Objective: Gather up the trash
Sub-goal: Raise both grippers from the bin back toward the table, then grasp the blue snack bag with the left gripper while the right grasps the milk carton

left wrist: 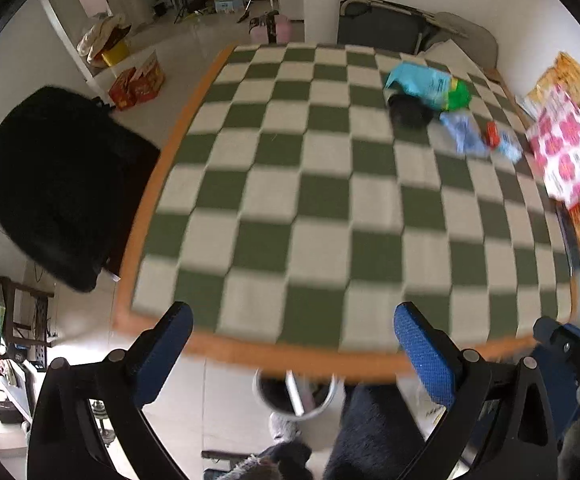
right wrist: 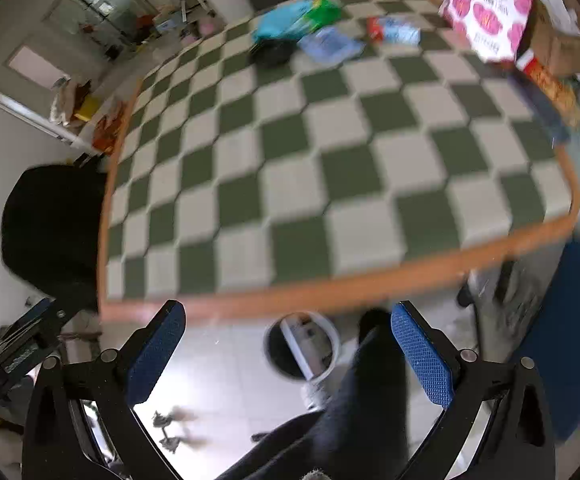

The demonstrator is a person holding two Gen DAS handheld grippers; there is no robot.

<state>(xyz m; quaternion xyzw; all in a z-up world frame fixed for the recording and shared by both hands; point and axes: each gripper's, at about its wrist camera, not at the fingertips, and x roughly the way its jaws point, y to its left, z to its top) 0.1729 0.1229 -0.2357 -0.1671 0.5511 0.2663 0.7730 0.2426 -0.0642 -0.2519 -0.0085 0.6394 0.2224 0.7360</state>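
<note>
Checkered green-and-white cloth covers the table (left wrist: 297, 184); orange rim nearest the cameras. Landmark: the table's near edge.

Nearest, below that edge: left gripper (left wrist: 293, 344) and right gripper (right wrist: 288, 340), both spread wide, nothing between the blue pads. Just under the edge on the floor, a round bin (right wrist: 301, 346), partly hidden by the rim and a dark trouser leg.

Far from the near edge, toward the back right of the table: the trash cluster — teal-and-green packet (left wrist: 429, 86) lying over a dark object (left wrist: 407, 114), a pale blue wrapper (left wrist: 463, 136) beside it, then a small red-and-blue pack (left wrist: 499, 140).

Judgement: step in hand is the reach. Cross the cloth low, take the loose outer wrapper first, pinch it by a raised edge.

Motion blur smears everything; print unreadable. Dark object's identity unclear. Pink-patterned box (left wrist: 565, 156) cut off at the frame.
</note>
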